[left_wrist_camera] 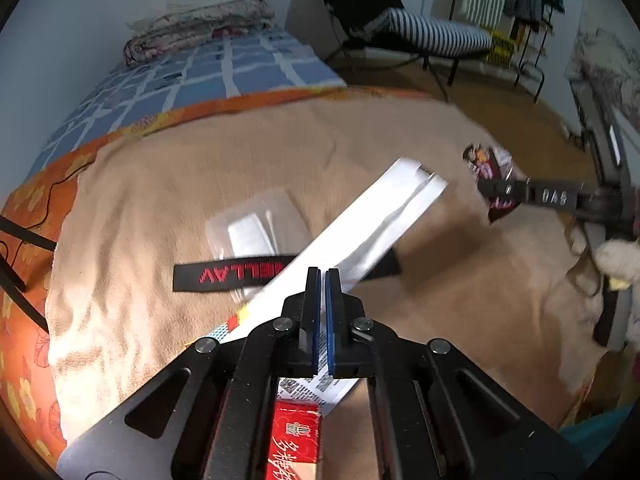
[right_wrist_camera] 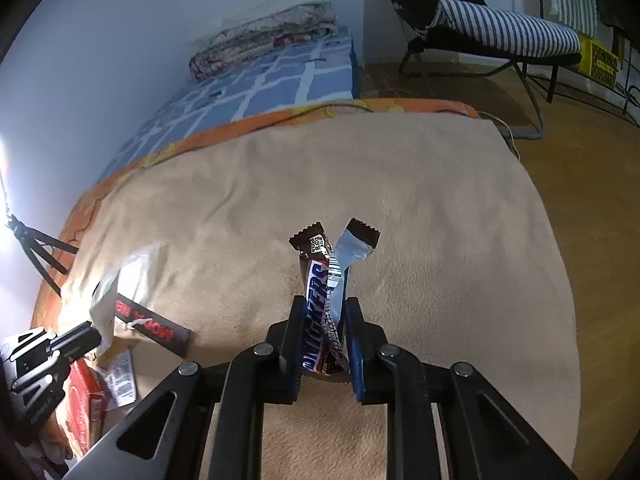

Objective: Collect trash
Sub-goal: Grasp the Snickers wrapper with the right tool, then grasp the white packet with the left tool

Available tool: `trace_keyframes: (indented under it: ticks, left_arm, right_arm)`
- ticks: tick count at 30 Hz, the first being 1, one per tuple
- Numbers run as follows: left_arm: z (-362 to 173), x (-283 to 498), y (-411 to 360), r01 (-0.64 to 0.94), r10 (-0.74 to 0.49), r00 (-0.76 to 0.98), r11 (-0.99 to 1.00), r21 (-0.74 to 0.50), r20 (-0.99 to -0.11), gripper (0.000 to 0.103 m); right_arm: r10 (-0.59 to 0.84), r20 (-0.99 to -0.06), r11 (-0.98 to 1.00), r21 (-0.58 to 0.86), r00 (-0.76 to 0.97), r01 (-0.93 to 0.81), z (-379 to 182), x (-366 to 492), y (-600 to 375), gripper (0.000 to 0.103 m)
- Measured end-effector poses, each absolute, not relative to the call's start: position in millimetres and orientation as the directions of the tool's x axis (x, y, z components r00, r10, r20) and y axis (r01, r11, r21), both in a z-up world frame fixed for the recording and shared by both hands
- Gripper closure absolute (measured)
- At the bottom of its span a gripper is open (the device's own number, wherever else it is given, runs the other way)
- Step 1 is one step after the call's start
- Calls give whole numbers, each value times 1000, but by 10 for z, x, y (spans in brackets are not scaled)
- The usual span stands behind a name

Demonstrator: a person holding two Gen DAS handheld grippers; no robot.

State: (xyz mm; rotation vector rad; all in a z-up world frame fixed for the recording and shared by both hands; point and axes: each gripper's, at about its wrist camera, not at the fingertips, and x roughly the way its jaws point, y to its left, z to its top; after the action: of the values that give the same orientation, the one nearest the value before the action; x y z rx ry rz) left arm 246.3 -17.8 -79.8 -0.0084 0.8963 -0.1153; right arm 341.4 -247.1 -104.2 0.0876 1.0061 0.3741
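My left gripper point(left_wrist_camera: 323, 276) is shut on a long white paper wrapper point(left_wrist_camera: 360, 224) and holds it above the beige blanket point(left_wrist_camera: 200, 168). It also shows at the left of the right wrist view point(right_wrist_camera: 108, 300). My right gripper point(right_wrist_camera: 323, 308) is shut on a torn Snickers wrapper point(right_wrist_camera: 320, 280), held upright above the blanket point(right_wrist_camera: 400, 200). In the left wrist view that gripper point(left_wrist_camera: 486, 188) and its wrapper point(left_wrist_camera: 486, 160) are at the right. A clear plastic packet point(left_wrist_camera: 256, 228) and a black strip with red letters point(left_wrist_camera: 236, 276) lie on the blanket.
A red carton point(left_wrist_camera: 296, 440) lies under my left gripper; it also shows in the right wrist view point(right_wrist_camera: 86, 400). A tripod point(right_wrist_camera: 36, 248) stands at the left. Folded bedding point(left_wrist_camera: 200, 36) lies on the blue checked sheet. A striped folding chair point(right_wrist_camera: 500, 36) stands on the wood floor.
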Motion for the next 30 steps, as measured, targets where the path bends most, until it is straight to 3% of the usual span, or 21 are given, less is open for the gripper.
trace_keyframes:
  ticks: [3,7,8,9,11,13,20,24,27,29,30]
  left_arm:
    - [-640,2416,-161,98,-127,644,992,-83,-754,103]
    - [-549,2379,-210,127,-103,665,992,-24,-740,103]
    - [-592,2421,-208,136,-106,634,990,-24,-766,98]
    - [-638,2459,-200,141,-114,606,989,-35,-787,90]
    - [-763,2531,-201,156,-119,568,987,-35,-814,32]
    - [-861,2542,-244,160,-72,569,987,24,-819,19]
    - [-1226,2697,-379,170,58,513,971,168,-856,19]
    - [-1441,2735,-307,161,69,473,973,163,-878,21]
    - [-1429,2746,-232,154,1,464,985,82,-886,49]
    - [-1407,2733,-224,153,-13,467,986,65,-884,78]
    - [-1392,2727,-231,154,-17,469,986,63,-883,84]
  right_arm:
    - [359,-795,928,250,489,-276,-943,3356,-2484,86]
    - [370,-782,924,252,501,-289,-844,3276,-2496,86]
    - [378,-781,920,258,497,-294,-840,3260,-2505,86]
    - [382,-781,918,260,494,-298,-838,3239,-2506,86]
    - [379,-784,918,249,491,-309,-835,3191,-2507,86]
    - [380,-787,916,247,487,-316,-834,3159,-2517,86]
    - [394,-782,911,261,483,-321,-819,3103,-2575,86]
    - [398,-782,909,267,480,-319,-831,3100,-2605,86]
    - [398,-781,909,268,482,-318,-830,3101,-2613,86]
    - [400,-780,909,270,482,-317,-827,3096,-2614,86]
    - [401,-779,909,271,483,-318,-825,3093,-2612,86]
